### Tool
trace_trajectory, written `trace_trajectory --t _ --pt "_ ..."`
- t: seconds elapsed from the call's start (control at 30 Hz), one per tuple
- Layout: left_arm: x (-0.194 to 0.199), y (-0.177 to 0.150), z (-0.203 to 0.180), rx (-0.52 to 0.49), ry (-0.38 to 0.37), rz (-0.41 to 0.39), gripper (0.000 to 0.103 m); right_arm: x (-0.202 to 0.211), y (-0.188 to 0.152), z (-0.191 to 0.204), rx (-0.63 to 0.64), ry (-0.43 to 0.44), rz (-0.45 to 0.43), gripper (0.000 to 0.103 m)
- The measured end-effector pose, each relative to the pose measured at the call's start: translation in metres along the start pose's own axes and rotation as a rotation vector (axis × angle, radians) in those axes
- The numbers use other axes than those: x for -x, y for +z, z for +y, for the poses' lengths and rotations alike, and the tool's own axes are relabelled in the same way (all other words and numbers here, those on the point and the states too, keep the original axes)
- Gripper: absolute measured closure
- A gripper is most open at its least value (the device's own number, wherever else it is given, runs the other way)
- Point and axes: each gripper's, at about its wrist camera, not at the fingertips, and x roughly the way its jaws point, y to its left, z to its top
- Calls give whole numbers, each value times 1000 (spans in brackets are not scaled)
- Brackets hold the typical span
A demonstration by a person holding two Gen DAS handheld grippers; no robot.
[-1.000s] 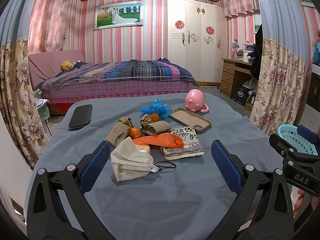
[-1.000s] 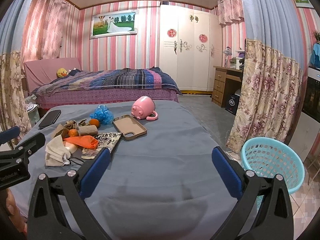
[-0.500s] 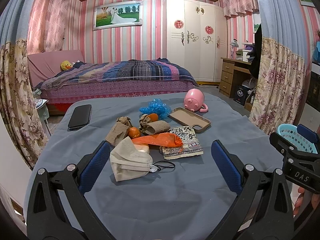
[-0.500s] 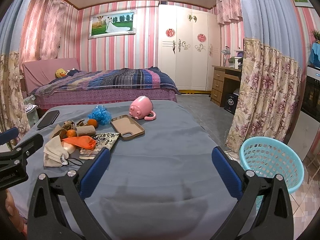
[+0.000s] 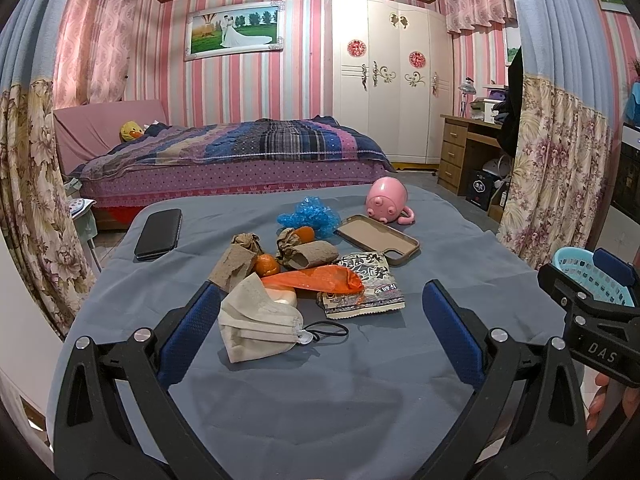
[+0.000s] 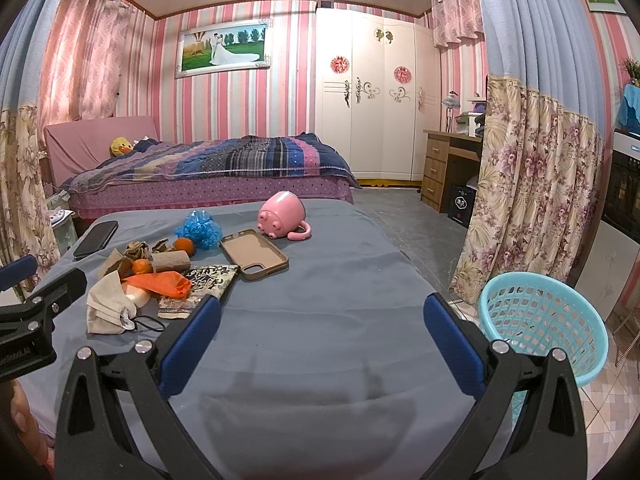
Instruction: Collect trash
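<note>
2 grippers, left gripper (image 5: pixel 320 320) and right gripper (image 6: pixel 320 328), hang released. You face a crumpled beige cloth face mask (image 5: pixel 256 320) on the grey-clothed table (image 5: pixel 320 380): light, limp; pinch its bunched middle.

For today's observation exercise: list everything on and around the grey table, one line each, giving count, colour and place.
face mask: 1, beige, table front, nearest the left gripper
plastic bag: 1, orange, behind the mask
snack packet: 1, black and white, right of the bag
oranges: 2, orange, among the crumpled paper
crumpled paper: several pieces, brown, pile centre
blue wrap: 1, blue, behind the pile
phone case: 1, tan, right of the pile
pig mug: 1, pink, on its side, far right
phone: 1, black, far left
basket: 1, turquoise, floor right of the table
left gripper: jaws open
right gripper: jaws open
</note>
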Motion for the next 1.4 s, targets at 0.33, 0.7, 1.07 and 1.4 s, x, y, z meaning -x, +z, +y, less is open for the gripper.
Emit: trace_trajectory --t 0.33,0.7,1.07,1.4 --pt "2 0 -3 -5 1 -3 5 0 0 -1 2 3 1 4" --pt "9 2 -7 1 2 -15 5 1 0 -3 -9 -3 -1 4" --pt "8 6 18 37 6 0 5 -7 0 -7 -26 -27 19 4" --pt "-50 -13 82 90 122 121 5 -30 -1 -2 -31 -27 57 4"
